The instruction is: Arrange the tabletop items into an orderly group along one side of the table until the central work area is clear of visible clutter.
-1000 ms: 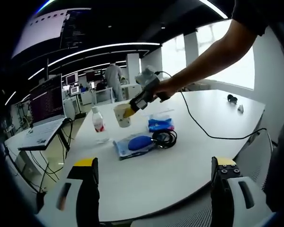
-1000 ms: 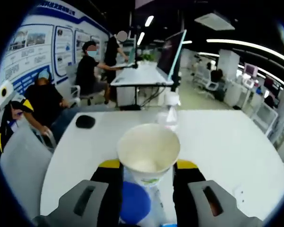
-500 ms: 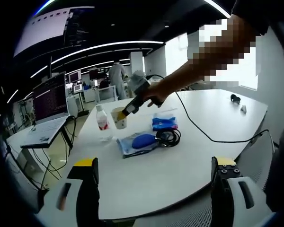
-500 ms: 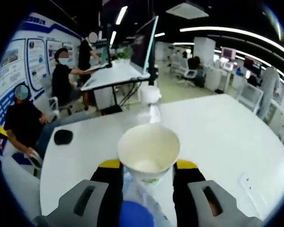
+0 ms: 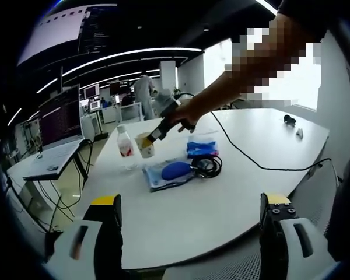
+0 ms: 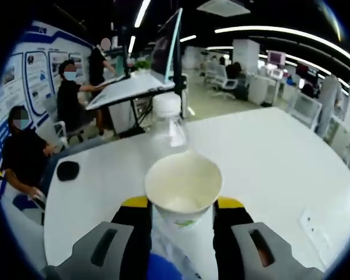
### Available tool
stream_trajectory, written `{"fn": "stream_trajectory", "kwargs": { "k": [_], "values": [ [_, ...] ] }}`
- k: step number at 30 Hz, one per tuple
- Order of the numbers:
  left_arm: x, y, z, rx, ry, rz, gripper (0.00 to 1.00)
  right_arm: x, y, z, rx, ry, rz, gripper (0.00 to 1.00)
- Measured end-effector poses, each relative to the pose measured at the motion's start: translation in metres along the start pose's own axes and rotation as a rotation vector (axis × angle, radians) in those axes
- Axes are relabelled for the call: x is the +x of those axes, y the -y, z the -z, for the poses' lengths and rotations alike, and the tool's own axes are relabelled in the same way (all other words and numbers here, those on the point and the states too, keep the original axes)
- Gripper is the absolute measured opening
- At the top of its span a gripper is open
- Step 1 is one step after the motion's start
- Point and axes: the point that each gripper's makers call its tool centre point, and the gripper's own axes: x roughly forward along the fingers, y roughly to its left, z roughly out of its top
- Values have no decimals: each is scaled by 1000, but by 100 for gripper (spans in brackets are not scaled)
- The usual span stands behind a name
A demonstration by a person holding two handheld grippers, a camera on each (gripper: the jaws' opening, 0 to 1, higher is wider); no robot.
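Note:
My right gripper [image 6: 181, 205] is shut on a white paper cup [image 6: 182, 189] and holds it upright, just in front of a clear water bottle [image 6: 167, 125] with a white cap. In the left gripper view, that gripper [image 5: 151, 136] carries the cup [image 5: 144, 144] beside the bottle [image 5: 125, 147] with its red label. On the white table [image 5: 221, 198] lie a blue pouch [image 5: 174, 172], a coiled black cable [image 5: 205, 166] and a blue packet [image 5: 199, 150]. My left gripper [image 5: 189, 227] stands open at the table's near edge, with nothing between its jaws.
A black mouse-like object [image 6: 67, 170] lies at the table's far-left edge in the right gripper view. Small dark items [image 5: 287, 121] sit far right on the table. A black cord [image 5: 245, 154] trails from the right gripper. A laptop desk [image 5: 46, 163] stands to the left; seated people [image 6: 23, 157] are nearby.
The right gripper has carried the cup closer to the water bottle, which now looms larger behind the cup. The left gripper has stayed put and open.

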Motion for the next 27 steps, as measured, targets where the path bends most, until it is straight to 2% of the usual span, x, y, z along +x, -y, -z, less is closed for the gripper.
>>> {"fn": "stream_trajectory", "kwargs": {
  "k": [4, 6, 7, 15, 20, 23, 27],
  "values": [
    [2, -1, 2, -7, -10, 1, 98, 0, -9, 5, -44, -24, -39, 37],
    [3, -2, 3, -11, -11, -2, 98, 1, -13, 12, -133, -58, -67, 37],
    [4, -2, 3, -15, -9, -4, 98, 3, -12, 15, -149, -67, -70, 37],
    [5, 1, 8, -24, -31, -3, 98, 14, -5, 18, -137, -55, -86, 37],
    [3, -3, 11, -45, -33, -21, 98, 18, -6, 24, -179, -84, -99, 37],
    [3, -5, 13, -65, -34, -25, 98, 20, -14, 27, -217, -100, -138, 37],
    [3, -4, 15, -63, -40, -25, 98, 22, -11, 36, -225, -114, -153, 35]
  ]
}}
